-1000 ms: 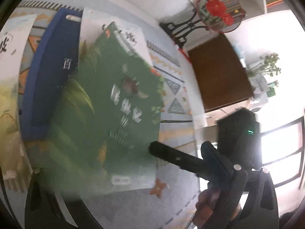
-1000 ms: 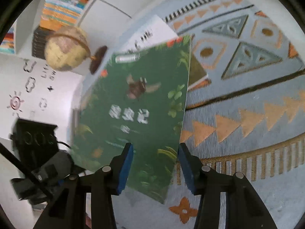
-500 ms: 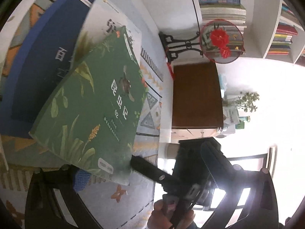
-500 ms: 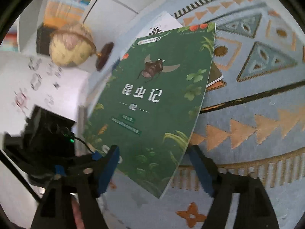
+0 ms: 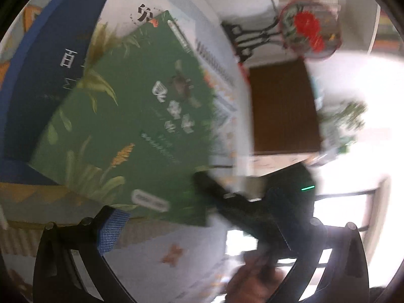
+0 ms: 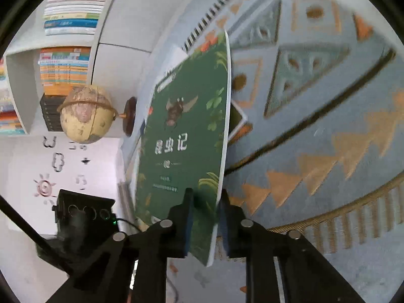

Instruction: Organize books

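one green insect book (image 6: pixel 186 136) is lifted off the rug (image 6: pixel 315 151), right gripper (image 6: pixel 205 217) closing on its edge; left gripper (image 5: pixel 202 229) spread; shelving remains.

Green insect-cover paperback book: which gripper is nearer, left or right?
Right. The right gripper is closing its jaws on the green insect-cover paperback book's lower edge, the book between its pads. The left gripper sits just below the book, jaws wide open.

A pale blue rug (image 6: pixel 315 131) with orange triangles and a dark curved line carries the books. Flat on it lie a dark blue book (image 5: pixel 38 80) and, overlapping it, a white book (image 5: pixel 131 2); a globe (image 6: pixel 84 115) stands beyond the rug's edge.
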`<state>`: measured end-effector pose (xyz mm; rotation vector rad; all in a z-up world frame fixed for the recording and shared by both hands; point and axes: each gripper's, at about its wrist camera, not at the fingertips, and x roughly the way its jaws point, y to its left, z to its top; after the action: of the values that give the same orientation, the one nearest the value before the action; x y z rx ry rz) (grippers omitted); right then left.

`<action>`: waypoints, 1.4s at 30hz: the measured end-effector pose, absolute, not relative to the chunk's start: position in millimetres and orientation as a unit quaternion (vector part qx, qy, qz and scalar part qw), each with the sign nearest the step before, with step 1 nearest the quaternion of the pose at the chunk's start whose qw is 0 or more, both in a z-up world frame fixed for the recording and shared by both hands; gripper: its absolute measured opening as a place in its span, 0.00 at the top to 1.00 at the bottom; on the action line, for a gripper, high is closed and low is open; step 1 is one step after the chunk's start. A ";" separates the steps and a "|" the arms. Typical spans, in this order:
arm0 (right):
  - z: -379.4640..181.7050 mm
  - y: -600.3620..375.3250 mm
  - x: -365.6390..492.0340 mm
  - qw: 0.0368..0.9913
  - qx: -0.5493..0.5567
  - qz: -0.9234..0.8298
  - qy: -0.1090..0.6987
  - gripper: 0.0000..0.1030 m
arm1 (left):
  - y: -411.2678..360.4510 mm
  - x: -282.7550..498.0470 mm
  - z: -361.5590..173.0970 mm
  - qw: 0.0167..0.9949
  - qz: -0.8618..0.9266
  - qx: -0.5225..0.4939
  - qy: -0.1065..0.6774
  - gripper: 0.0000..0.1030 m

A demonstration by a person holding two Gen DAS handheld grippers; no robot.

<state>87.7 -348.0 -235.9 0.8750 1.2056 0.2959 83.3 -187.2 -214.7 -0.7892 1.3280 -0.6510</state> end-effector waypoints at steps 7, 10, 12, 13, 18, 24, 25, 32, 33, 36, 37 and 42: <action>-194.4 -309.7 102.7 0.803 0.180 0.139 0.551 0.85 | -212.1 67.3 -207.7 0.743 -0.280 -0.168 0.584 0.01; -197.2 -310.1 110.7 0.800 0.172 0.145 0.556 0.84 | -216.1 65.7 -207.7 0.750 -0.275 -0.147 0.584 0.01; -200.5 -312.4 112.4 0.800 0.170 0.145 0.557 0.84 | -218.2 64.4 -206.1 0.746 -0.284 -0.143 0.585 0.01; -202.0 -313.4 112.8 0.799 0.171 0.144 0.558 0.84 | -215.3 64.5 -205.1 0.739 -0.296 -0.161 0.584 0.01; -211.5 -325.2 114.1 0.785 0.196 0.160 0.566 0.84 | -185.2 72.4 -208.8 0.732 -0.284 -0.248 0.567 0.01; -213.3 -327.2 114.5 0.781 0.199 0.165 0.568 0.84 | -186.1 73.5 -207.5 0.698 -0.303 -0.236 0.604 0.01; -214.0 -328.9 115.5 0.782 0.193 0.167 0.569 0.84 | -187.5 72.9 -204.2 0.695 -0.309 -0.230 0.608 0.01; -219.9 -332.7 125.9 0.775 0.154 0.182 0.585 0.81 | -181.7 109.4 -168.8 0.755 -0.278 -0.192 0.561 0.01; -220.7 -332.4 126.7 0.774 0.151 0.181 0.588 0.81 | -183.9 123.1 -171.6 0.761 -0.273 -0.184 0.559 0.01; -223.5 -333.2 126.3 0.772 0.155 0.180 0.590 0.80 | -193.4 150.2 -194.5 0.753 -0.261 -0.153 0.584 0.01; -224.2 -333.8 125.9 0.771 0.157 0.180 0.590 0.79 | -193.8 152.3 -202.4 0.750 -0.260 -0.149 0.590 0.01; -227.1 -335.9 126.7 0.765 0.168 0.181 0.595 0.78 | -188.6 154.5 -206.9 0.759 -0.272 -0.176 0.565 0.01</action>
<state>126.7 -335.9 -227.1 0.3656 1.2926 0.3935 154.5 -188.6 -206.9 -0.3842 1.2296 -0.5932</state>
